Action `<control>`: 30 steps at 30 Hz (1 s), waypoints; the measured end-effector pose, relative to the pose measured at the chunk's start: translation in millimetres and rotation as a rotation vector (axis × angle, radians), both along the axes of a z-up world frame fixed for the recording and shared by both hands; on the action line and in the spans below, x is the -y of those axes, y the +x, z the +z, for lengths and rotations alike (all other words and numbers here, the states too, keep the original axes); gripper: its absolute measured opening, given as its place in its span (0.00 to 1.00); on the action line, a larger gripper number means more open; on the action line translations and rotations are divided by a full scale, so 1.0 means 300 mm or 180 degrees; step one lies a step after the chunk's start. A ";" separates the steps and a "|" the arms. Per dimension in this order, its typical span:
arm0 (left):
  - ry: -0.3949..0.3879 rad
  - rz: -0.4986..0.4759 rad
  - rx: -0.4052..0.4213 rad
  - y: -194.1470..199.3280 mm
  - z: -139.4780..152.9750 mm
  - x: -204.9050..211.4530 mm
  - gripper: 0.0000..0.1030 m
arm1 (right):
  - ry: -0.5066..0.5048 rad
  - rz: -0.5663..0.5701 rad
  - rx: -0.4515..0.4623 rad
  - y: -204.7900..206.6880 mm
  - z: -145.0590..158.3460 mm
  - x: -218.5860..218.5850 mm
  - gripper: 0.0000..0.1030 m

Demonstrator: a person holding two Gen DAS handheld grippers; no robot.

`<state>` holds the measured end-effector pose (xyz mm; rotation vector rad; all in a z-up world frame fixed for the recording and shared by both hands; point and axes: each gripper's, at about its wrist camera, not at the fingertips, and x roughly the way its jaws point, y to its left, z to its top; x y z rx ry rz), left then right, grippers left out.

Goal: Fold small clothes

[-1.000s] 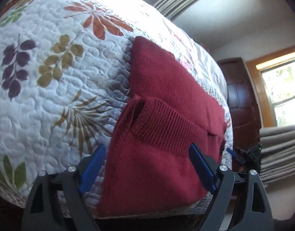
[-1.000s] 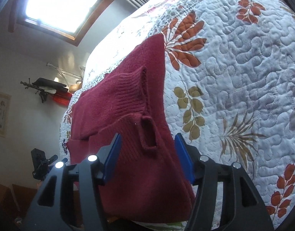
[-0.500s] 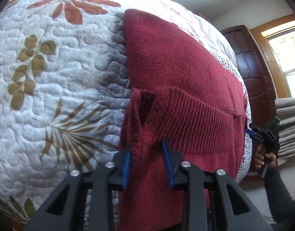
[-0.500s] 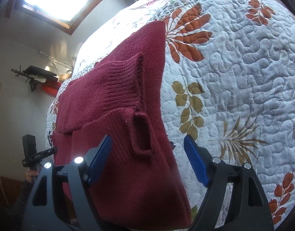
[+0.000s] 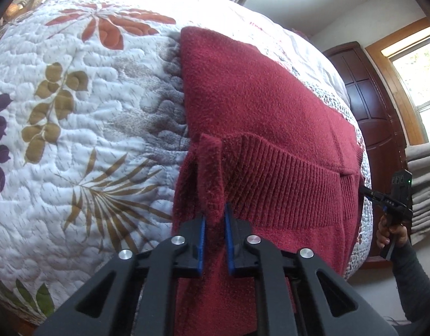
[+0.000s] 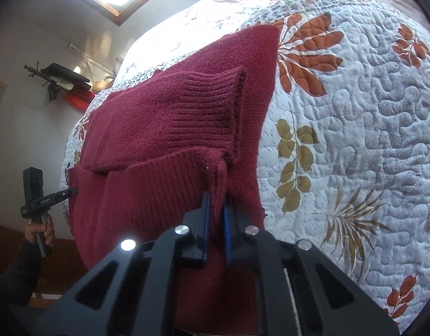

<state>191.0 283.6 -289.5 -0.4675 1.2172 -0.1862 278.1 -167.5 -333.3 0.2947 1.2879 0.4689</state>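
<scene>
A dark red knit sweater (image 5: 259, 106) is spread on a bed covered by a white quilt (image 5: 74, 117) printed with leaves, its near part hanging over the bed's edge. The left hand-held gripper (image 5: 214, 240) is seen nearly closed, its blue pads pinching a raised tuck of fabric at the left corner of the ribbed hem (image 5: 285, 184). The right hand-held gripper (image 6: 215, 224) is likewise clamped down to a narrow gap on the opposite corner of that ribbed band (image 6: 147, 193), with a fold of knit standing up between the pads. Each tool is also caught in the other's view, held by a hand (image 5: 388, 232) in a dark sleeve at the far side of the garment. Judged from this, the 2 corners are gripped for a fold of the lower part over the body. Several things could go wrong. Only a thin pinch of loose knit is held on each side, so it may be pulled free if the lift is quick or uneven. How many layers are caught cannot be told; if just 1 is held, the fold would be left lopsided. The overhanging weight could also drag the garment off the bed, and a skewed crease would result if 1 side is carried further than the other.
</scene>
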 end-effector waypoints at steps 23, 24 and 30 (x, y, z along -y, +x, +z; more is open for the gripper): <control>-0.0191 0.0310 0.1071 -0.056 0.430 -0.056 0.09 | 0.0359 -0.0394 0.0814 -0.029 0.465 0.075 0.05; -0.0212 0.0301 0.1090 -0.019 0.437 -0.063 0.09 | 0.0384 -0.0403 0.0813 0.008 0.468 0.074 0.05; -0.0345 0.0176 0.1024 0.265 0.404 -0.088 0.09 | 0.0349 -0.0499 0.0750 0.237 0.434 0.062 0.05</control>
